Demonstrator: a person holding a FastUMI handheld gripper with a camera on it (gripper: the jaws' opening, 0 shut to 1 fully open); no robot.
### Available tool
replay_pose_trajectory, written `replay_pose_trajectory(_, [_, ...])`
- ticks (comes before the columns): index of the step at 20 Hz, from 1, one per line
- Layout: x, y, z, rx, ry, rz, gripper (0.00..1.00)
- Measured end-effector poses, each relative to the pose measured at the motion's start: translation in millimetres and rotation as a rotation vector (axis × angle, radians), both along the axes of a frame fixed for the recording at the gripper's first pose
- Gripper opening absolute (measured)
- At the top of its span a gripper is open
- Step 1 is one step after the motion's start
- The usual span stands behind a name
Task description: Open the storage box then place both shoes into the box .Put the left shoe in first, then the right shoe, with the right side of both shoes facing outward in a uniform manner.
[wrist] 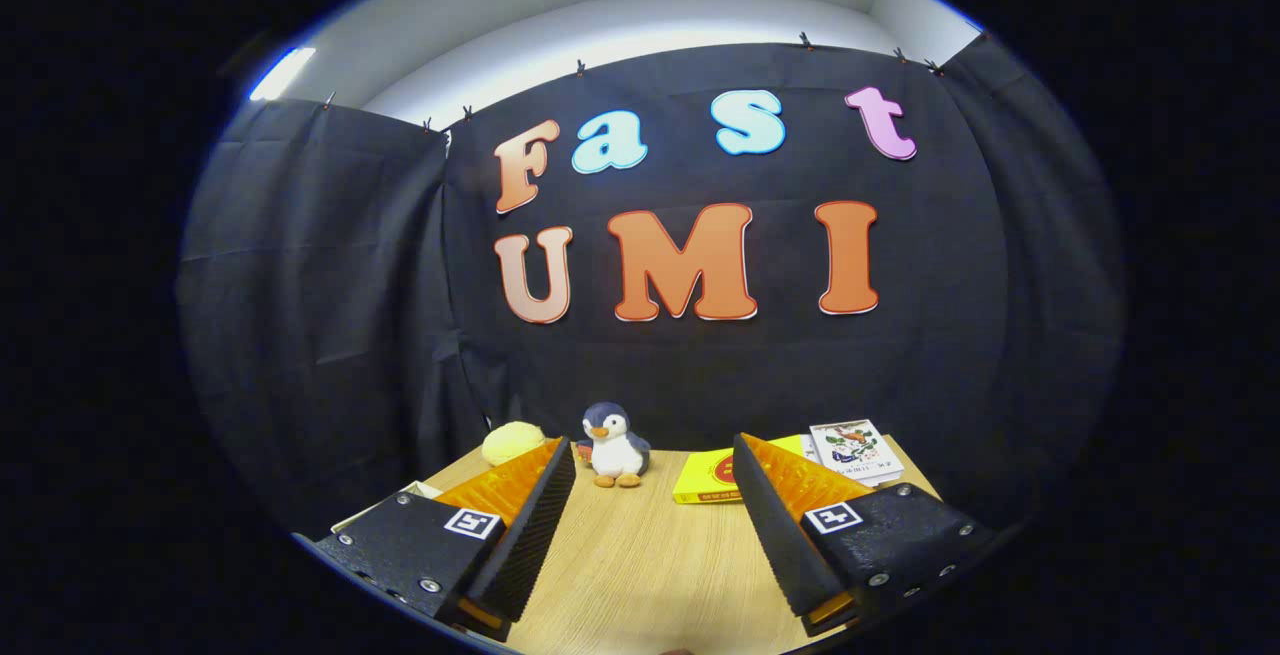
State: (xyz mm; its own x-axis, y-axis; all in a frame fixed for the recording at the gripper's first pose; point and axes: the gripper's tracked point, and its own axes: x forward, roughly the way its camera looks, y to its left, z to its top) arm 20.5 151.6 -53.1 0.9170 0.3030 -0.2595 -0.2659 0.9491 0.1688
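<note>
Two fingers (655,515) sit at the bottom of the frame, spread wide apart with nothing between them but bare wood, so the gripper has hold of nothing and touches nothing. They hover above the tabletop (640,565), which is light wood grain and runs from the lower middle of the frame back to the black cloth wall.

Beyond the fingers, along the back edge of the tabletop, there's a small row of stuff. Just past the tip of the left finger, centre-bottom of the frame, stands a plush penguin (613,445), upright and facing forward (grey head, white belly, orange feet). To its left, partly hidden behind the left finger, is a pale yellow rounded thing (513,441); can't tell what it is. Right of the penguin lies a flat yellow box (708,476) with a red mark on top, its right end hidden by the right finger. Further right, past that finger's tip, is a white booklet (855,450) with a colourful picture on its cover, lying flat near the wall.

At the lower left, beside the left finger, a pale flat edge (385,503) pokes out; I can't tell what it belongs to.

As for the storage box and the shoes, I can't tell where they are from this angle.
</note>
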Motion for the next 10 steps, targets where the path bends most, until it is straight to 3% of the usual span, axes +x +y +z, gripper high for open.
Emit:
replay_pose_trajectory(4, [6, -25, 23, 0.018, -0.092, -0.023, 0.95])
replay_pose_trajectory(10, [5, -33, 16, 0.017, -0.088, -0.029, 0.95])
